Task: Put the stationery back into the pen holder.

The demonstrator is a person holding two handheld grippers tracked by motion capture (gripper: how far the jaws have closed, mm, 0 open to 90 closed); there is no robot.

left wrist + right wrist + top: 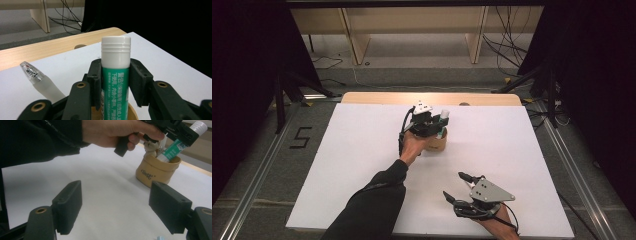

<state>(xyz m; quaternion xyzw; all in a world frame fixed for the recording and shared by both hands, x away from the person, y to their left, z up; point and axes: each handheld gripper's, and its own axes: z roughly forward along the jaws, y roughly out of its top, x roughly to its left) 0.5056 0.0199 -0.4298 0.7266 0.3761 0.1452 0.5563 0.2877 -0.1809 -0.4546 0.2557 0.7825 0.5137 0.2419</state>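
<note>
Over at the far middle of the white worktop (362,150), the left gripper (428,121) has its jaws closed tight on a green-and-white glue stick (115,82), pinching it on the printed green barrel just below the ribbed white cap. The stick leans at a tilt, its lower end down inside a small round tan cup (157,171) that stands on the worktop beneath the gripper. In the left gripper view, a frosted clear pen (41,81) with a see-through tip pokes up out of the same cup, just beside the glue stick on its left. In the right gripper view something pale and lumpy also shows at the cup's rim behind the stick, perhaps a small figure, though it is too blurred to be sure.

The person's left hand (112,132), in a dark sleeve, wraps the gripper's handle above the cup.

The right gripper (464,190) is at the near edge of the worktop, well apart from the cup, with its grey three-cornered plate on top. Its jaws are spread wide and have hold of nothing; bare white worktop shows between them. A wooden strip (432,98) borders the far edge of the white surface.
</note>
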